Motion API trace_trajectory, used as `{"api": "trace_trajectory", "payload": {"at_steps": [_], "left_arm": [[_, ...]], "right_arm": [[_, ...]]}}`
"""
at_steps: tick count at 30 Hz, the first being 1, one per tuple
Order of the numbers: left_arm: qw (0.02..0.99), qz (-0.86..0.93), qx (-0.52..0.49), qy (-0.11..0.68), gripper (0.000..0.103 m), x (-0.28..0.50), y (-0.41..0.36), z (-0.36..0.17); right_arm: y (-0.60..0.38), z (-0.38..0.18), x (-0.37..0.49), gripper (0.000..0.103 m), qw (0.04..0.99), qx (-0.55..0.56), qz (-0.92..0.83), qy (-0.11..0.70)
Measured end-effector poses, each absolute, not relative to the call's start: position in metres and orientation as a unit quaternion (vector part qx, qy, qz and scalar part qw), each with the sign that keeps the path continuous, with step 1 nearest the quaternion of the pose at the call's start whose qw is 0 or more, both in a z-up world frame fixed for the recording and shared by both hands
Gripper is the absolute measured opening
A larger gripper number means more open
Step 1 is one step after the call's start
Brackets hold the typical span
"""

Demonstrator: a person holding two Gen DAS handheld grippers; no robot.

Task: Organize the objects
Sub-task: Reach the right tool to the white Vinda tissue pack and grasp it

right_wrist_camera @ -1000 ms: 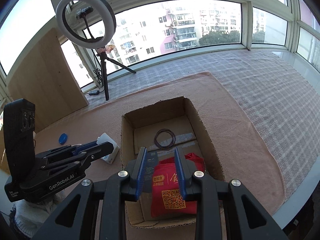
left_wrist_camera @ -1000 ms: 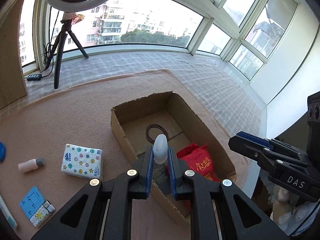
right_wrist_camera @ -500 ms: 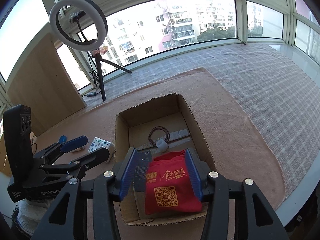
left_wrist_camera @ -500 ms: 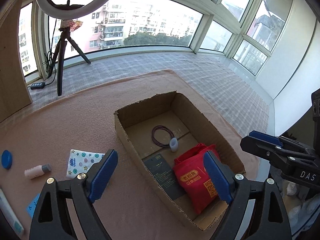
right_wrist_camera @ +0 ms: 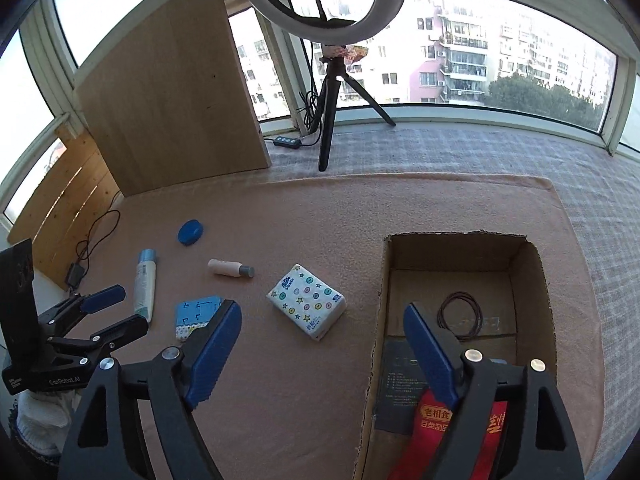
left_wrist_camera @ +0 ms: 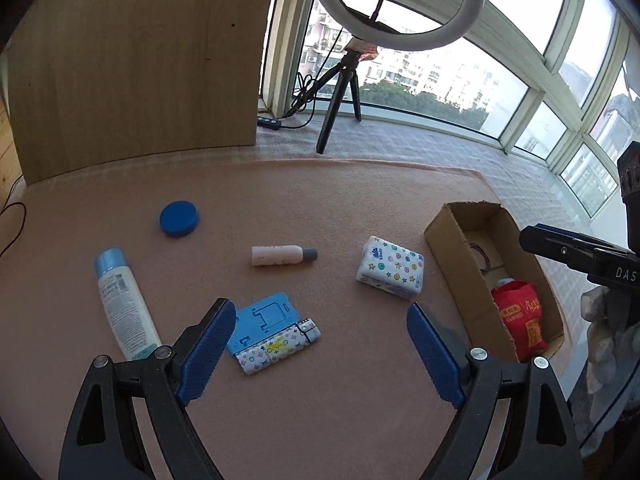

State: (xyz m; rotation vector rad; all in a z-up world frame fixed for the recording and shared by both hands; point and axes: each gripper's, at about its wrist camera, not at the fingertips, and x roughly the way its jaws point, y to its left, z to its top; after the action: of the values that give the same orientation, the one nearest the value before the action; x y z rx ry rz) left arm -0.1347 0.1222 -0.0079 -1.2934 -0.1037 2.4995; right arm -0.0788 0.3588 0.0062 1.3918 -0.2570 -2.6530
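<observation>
Both tongs are spread wide and carry nothing. My left tongs (left_wrist_camera: 316, 350) hang over the loose things on the pink mat (left_wrist_camera: 320, 400); my right tongs (right_wrist_camera: 322, 344) sit between the tissue pack (right_wrist_camera: 307, 300) and the box (right_wrist_camera: 378, 320).

Nearest my left tongs are the lighter (left_wrist_camera: 278, 350), lying against the blue card (left_wrist_camera: 264, 320). I judge the lighter light, hard and a bit slick, so I'd pinch it across its narrow sides at mid-length. The card looks thin and flat, awkward to lift off the mat.

Farther out lie the pink bottle (left_wrist_camera: 280, 255), the white bottle (left_wrist_camera: 122, 304) to the left, and the blue lid (left_wrist_camera: 179, 219) beyond. Both bottles are on their sides and would likely roll; I'd grip across the body.

The tissue pack should be soft and light, so I'd squeeze it across its short width.
</observation>
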Motion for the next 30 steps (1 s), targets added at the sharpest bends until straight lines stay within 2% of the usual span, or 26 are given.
{"api": "trace_trajectory", "payload": {"at_steps": [5,12,21,28,30], "left_arm": [[0.122,0.879,-0.458,-0.055,0.090,-0.111,0.069,-0.012],[0.087,0.877,-0.463,-0.091,0.090,-0.087,0.018,-0.021],[0.080,0.877,-0.462,-0.105,0.090,-0.077,-0.001,-0.020],[0.083,0.875,-0.464,-0.107,0.090,-0.075,-0.002,-0.020],[0.084,0.874,-0.465,-0.108,0.090,-0.074,-0.004,-0.020]], "right_arm": [[0.334,-0.016,-0.121,0.080,0.093,0.497,-0.858,-0.087],[0.314,-0.044,-0.161,0.080,0.073,0.528,-0.843,-0.067],[0.312,-0.074,-0.192,0.056,0.040,0.573,-0.816,-0.062],[0.310,-0.092,-0.197,0.055,0.013,0.592,-0.804,-0.052],[0.311,-0.097,-0.196,0.050,0.012,0.601,-0.797,-0.063]]}}
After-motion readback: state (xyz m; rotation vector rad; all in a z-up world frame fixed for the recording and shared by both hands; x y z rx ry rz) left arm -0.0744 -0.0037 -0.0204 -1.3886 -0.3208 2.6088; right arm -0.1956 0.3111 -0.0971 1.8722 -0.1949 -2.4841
